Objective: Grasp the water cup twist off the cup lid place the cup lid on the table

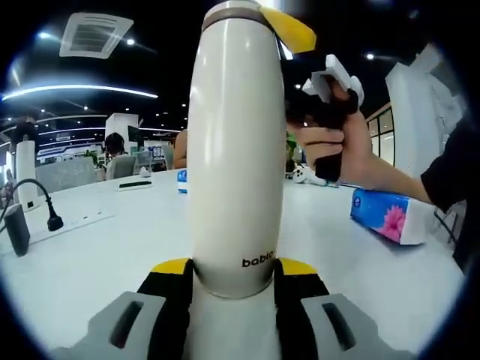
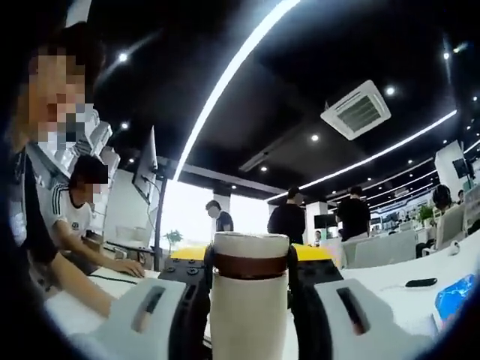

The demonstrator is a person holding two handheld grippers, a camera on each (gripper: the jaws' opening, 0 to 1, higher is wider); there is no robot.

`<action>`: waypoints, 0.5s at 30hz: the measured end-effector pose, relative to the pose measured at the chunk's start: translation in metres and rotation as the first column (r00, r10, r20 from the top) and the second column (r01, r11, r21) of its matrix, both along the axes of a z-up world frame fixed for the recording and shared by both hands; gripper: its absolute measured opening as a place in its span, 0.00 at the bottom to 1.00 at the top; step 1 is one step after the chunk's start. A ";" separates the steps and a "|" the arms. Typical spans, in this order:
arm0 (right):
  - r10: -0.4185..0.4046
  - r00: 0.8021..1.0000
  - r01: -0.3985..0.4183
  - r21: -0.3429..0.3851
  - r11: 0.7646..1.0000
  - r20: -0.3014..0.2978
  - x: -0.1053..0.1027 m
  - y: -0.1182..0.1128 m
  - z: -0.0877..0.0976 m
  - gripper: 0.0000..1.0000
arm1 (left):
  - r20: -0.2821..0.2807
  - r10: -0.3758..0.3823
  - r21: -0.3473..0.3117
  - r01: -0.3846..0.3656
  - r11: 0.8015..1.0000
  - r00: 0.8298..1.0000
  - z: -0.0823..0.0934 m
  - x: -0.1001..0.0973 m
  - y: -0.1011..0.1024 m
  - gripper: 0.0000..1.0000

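Observation:
A tall white water cup (image 1: 234,150) stands upright on the white table (image 1: 97,262). My left gripper (image 1: 234,267) is shut on its base, with a yellow-tipped jaw on each side. The cup's lid (image 1: 232,10), above a brown band, sits at the top. There, the right gripper (image 1: 297,30) reaches in from the right, held by a person's hand (image 1: 334,146). In the right gripper view the lid (image 2: 251,244) is squeezed between the two jaws of my right gripper (image 2: 251,259), and the cup body (image 2: 250,319) runs down below it.
A blue tissue pack (image 1: 390,214) lies on the table to the right of the cup. A power strip (image 1: 79,220) with a black plug (image 1: 54,222) sits at the left. A person (image 2: 75,217) sits at a desk on the left, and others stand further back.

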State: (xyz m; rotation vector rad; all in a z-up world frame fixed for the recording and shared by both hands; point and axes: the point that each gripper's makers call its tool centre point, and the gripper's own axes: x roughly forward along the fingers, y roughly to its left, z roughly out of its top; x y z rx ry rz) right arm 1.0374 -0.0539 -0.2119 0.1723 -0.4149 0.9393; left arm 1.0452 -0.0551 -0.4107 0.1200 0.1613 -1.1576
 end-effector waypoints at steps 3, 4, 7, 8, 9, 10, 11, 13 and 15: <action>0.023 1.000 -0.023 -0.002 1.000 0.003 -0.002 0.003 0.000 0.43 | 0.000 0.000 0.000 0.000 1.000 1.000 0.000 0.000 0.000 0.45; 0.031 0.999 -0.031 -0.006 0.999 0.008 -0.001 0.003 0.000 0.43 | 0.000 0.000 0.000 0.000 1.000 1.000 0.000 0.000 0.000 0.45; 0.059 0.998 -0.059 -0.002 0.998 0.005 0.000 0.002 0.000 0.43 | -0.001 0.000 -0.001 0.000 1.000 1.000 0.000 0.000 0.000 0.45; 0.071 0.997 -0.071 0.001 0.997 0.003 0.000 0.002 0.000 0.43 | 0.000 0.000 -0.001 0.000 1.000 1.000 0.000 0.000 0.000 0.45; 0.079 0.997 -0.079 0.003 0.997 0.002 0.000 0.002 0.000 0.43 | 0.000 0.000 -0.001 0.000 1.000 1.000 0.000 0.000 0.000 0.45; 0.086 0.996 -0.086 0.004 0.996 0.002 0.001 0.002 0.000 0.43 | 0.000 0.000 -0.001 0.000 1.000 1.000 0.000 0.000 0.000 0.45; 0.095 0.995 -0.095 0.002 0.995 0.004 0.001 0.002 0.001 0.43 | 0.000 0.000 -0.001 0.000 1.000 1.000 0.000 -0.001 0.001 0.45; 0.126 0.992 -0.126 0.004 0.992 0.006 0.001 0.003 0.001 0.43 | -0.001 -0.001 -0.001 0.001 1.000 1.000 0.000 -0.001 0.001 0.45; 0.153 0.988 -0.153 0.013 0.988 0.001 0.002 0.003 0.001 0.43 | -0.001 -0.001 -0.001 0.001 1.000 1.000 0.000 -0.001 0.001 0.45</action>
